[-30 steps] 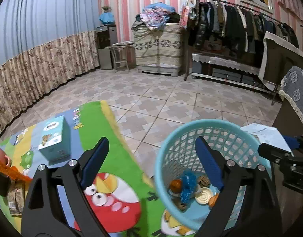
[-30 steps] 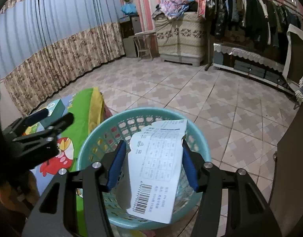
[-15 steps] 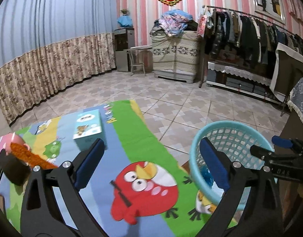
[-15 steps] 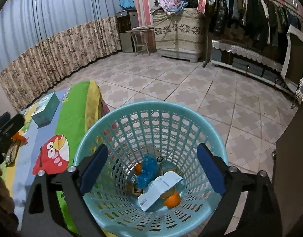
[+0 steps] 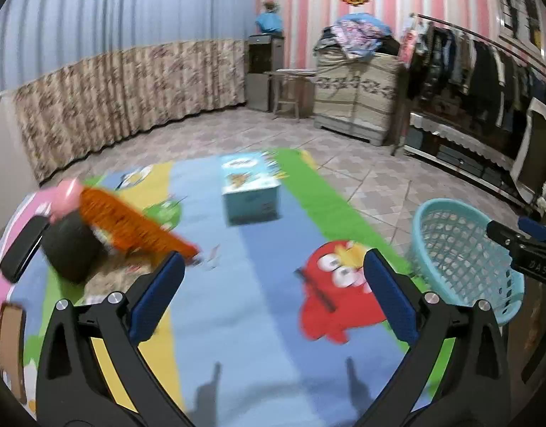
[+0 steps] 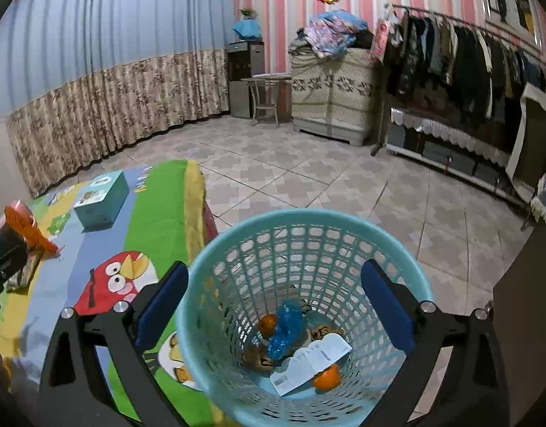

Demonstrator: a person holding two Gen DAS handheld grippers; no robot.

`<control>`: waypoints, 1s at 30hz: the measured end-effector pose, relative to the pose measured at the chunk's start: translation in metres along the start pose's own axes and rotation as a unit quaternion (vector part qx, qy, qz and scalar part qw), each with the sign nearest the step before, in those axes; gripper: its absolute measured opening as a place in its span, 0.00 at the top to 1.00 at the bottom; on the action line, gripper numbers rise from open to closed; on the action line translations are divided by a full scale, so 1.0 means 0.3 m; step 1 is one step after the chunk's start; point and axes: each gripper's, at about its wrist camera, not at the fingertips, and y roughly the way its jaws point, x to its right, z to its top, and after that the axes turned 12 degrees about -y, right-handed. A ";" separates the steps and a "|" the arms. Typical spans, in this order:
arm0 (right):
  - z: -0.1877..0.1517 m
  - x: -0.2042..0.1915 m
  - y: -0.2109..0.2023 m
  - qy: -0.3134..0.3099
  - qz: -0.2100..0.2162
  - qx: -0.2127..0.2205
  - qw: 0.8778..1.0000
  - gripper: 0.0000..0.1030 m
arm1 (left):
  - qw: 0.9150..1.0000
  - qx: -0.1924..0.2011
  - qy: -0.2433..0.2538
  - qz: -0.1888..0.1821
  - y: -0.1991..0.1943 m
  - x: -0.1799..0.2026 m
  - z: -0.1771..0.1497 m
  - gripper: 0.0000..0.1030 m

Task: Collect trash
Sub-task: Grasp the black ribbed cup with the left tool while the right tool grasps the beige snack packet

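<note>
Your right hand-held gripper [image 6: 274,306] hangs right over the turquoise basket [image 6: 237,235], jaws opening and already spread almost all the way, nothing pinched between them. Down in the bottom of that basket you've got the paper slip [image 6: 310,363] lying printed side up, touching an orange peel piece [image 6: 326,379] at its lower end, with a crumpled blue wrapper [image 6: 285,331] and another orange bit [image 6: 267,322] just beside it.

Your left hand-held gripper [image 5: 273,291] is over the cartoon-bird cloth [image 5: 237,284] on the worktop, jaws also opening and nearly at full spread, empty too. Its view is a bit motion-blurred, so the small stuff is hard to read.

Off to the left on the cloth there's an orange bristly brush-looking thing [image 5: 130,224] lying across a dark round object [image 5: 72,249], with something pink [image 5: 64,195] behind; can't tell what those are exactly. Further out sits a light blue box [image 5: 249,188], upright and well apart from the basket.

Beyond that it's tiled floor [image 6: 308,174], a curtain [image 6: 112,89], and a clothes rack [image 6: 468,57] along the striped wall.
</note>
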 end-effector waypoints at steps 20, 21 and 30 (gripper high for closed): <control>-0.002 -0.348 0.021 -0.046 0.057 -0.017 0.997 0.05 | 0.988 -0.020 -0.106 0.108 0.045 -0.615 0.105 0.06; -0.001 -0.363 0.026 -0.048 0.058 -0.019 0.997 0.05 | 0.987 -0.026 -0.112 0.112 0.062 -0.630 0.122 0.06; 0.002 -0.478 0.060 -0.076 0.077 -0.039 0.993 0.05 | 0.978 -0.068 -0.137 0.139 0.268 -0.644 0.213 0.07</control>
